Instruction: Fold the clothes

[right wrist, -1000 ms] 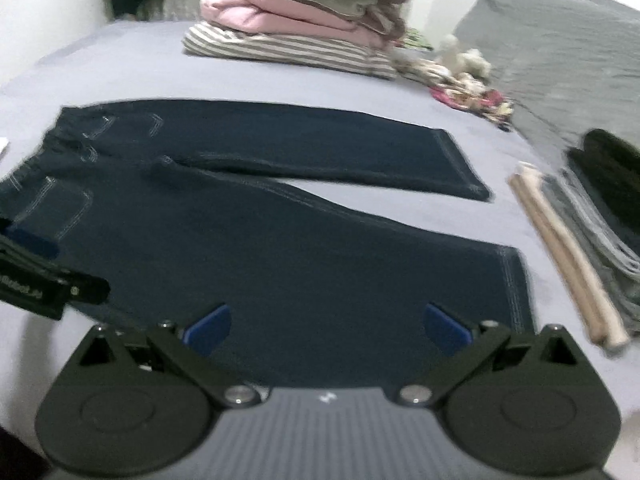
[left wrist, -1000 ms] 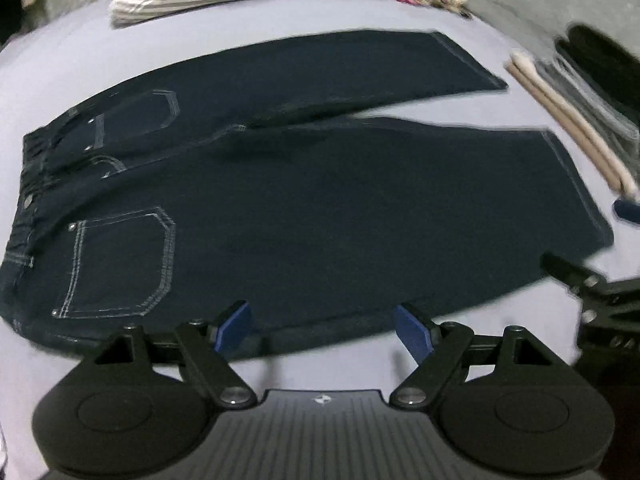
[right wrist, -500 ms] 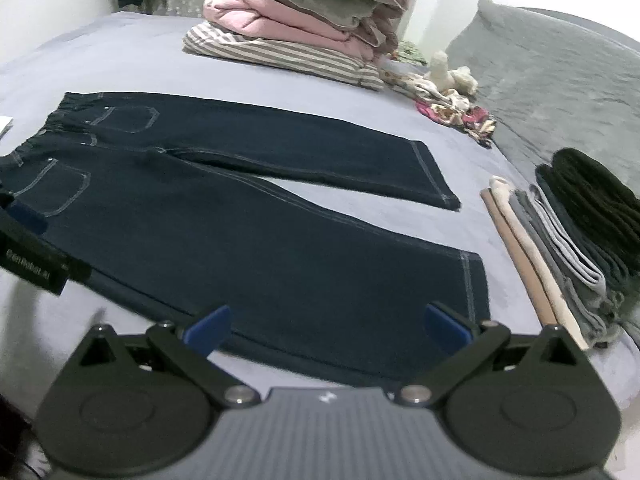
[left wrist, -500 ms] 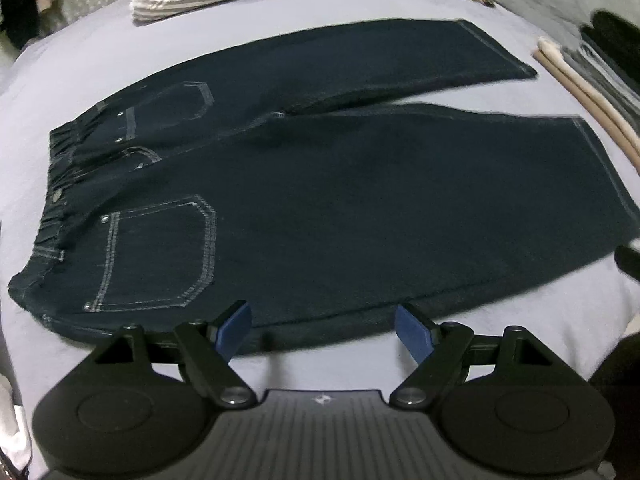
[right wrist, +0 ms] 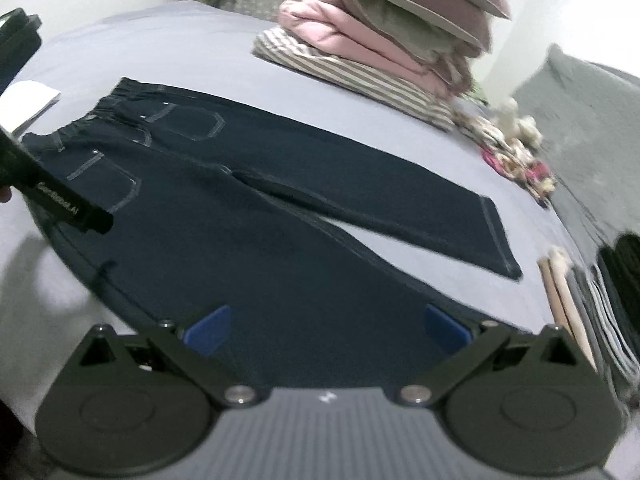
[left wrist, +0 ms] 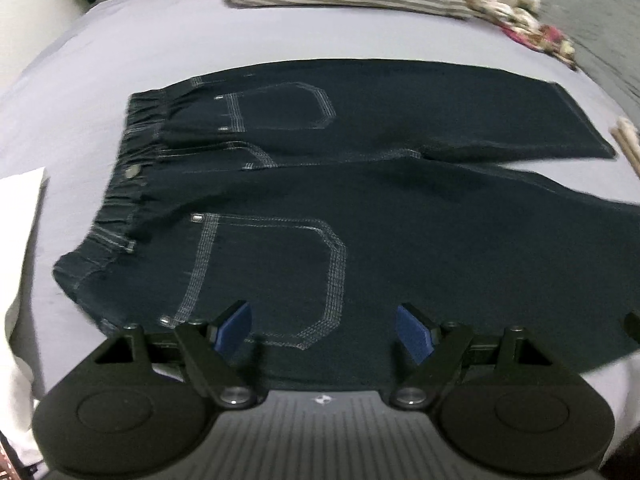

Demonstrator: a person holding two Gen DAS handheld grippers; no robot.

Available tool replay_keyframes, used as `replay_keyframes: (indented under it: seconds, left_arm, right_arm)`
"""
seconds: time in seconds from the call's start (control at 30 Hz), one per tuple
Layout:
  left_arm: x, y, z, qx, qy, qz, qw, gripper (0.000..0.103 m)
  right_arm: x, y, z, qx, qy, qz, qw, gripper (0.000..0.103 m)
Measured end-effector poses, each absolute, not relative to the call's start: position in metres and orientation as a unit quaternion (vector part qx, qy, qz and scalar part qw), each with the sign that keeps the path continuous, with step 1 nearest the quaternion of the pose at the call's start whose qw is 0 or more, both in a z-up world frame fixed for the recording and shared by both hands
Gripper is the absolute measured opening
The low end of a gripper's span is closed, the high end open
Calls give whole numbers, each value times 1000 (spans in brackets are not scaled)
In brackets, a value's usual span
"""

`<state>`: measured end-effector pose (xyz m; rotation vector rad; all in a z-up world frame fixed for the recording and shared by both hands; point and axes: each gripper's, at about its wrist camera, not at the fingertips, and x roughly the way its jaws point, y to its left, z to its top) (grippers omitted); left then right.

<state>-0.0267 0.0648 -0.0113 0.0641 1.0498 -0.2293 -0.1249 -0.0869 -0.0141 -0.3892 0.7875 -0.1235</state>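
Jeans (left wrist: 360,208) lie flat, back pockets up, on the bed (left wrist: 120,60), legs splayed apart. Step in hand: lining up for the first fold. Left claw (left wrist: 324,330) released over the near pocket by the waistband; right claw (right wrist: 326,330) released over the near leg, probably not touching. Next: pinch the near edge, carry it across. Versus earlier frames, both claws have shifted toward the waistband.

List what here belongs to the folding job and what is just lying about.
In the job: dark jeans, spread flat; left tool and right tool, both open.

Lying about: striped top, pink clothes pile, folded stack, white cloth.
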Motion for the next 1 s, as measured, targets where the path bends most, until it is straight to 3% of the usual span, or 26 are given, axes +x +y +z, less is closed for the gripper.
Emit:
replay_keyframes:
  seconds: [0.4,0.7,1.0]
  left_arm:
    - [18,105,-11,-31,472,-42,880,79]
    - [43,119,-25,-16,470,-15,883,79]
    - [67,136,-40,-81,478,-12,875,79]
  right_arm:
    - [-26,-36,-21,-239,367,58,897,103]
    - [38,-17,-33,-212,376,120,894,103]
    - [91,-16,-46,-169,393,120,896,103]
